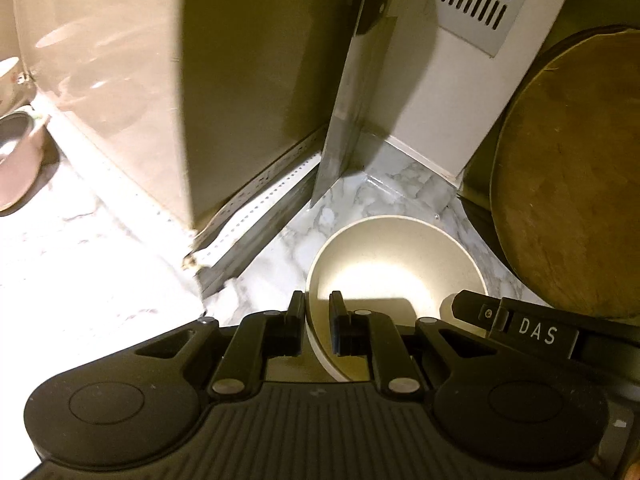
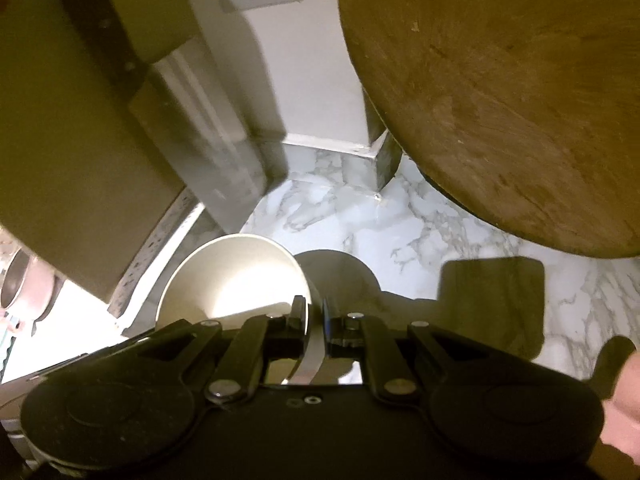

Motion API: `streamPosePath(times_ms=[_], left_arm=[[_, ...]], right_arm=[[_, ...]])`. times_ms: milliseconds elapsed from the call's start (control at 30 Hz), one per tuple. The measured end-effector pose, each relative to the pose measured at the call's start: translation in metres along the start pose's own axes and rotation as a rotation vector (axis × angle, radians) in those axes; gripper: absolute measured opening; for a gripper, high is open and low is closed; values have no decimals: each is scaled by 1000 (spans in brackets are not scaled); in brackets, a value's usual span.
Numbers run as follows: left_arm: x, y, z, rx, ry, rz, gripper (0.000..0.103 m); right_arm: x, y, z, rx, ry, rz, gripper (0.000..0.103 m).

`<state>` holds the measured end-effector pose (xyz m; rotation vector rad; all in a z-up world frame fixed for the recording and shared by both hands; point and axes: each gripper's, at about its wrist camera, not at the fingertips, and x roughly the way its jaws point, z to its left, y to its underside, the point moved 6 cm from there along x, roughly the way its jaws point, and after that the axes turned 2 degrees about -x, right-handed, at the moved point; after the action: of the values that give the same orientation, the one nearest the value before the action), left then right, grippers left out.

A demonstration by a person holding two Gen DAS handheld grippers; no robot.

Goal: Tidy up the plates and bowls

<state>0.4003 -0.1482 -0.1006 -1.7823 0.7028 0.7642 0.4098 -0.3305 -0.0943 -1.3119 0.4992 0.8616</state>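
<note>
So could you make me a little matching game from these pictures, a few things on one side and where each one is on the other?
Things:
1. white bowl
2. round wooden board
3. cleaver
4. pink pot

Places:
A. far left, on the marble counter
B. leaning upright in the right corner
C. gripped by its rim on two sides, by the left gripper and the right gripper
D. standing, dark handle uppermost, against the olive wall

Pairs: 1-C, 2-B, 3-D, 4-A
</note>
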Motion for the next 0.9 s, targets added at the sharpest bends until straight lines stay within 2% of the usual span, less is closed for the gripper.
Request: streamPosePath(times_ms=[400,900], left_arm=[[-62,39,7,55,17,-22,12],[-113,80,19,105,32,-16,12]], right_arm=[[-57,34,5,14,-5,-42,7],[-107,88,14,46,-7,-51,7]])
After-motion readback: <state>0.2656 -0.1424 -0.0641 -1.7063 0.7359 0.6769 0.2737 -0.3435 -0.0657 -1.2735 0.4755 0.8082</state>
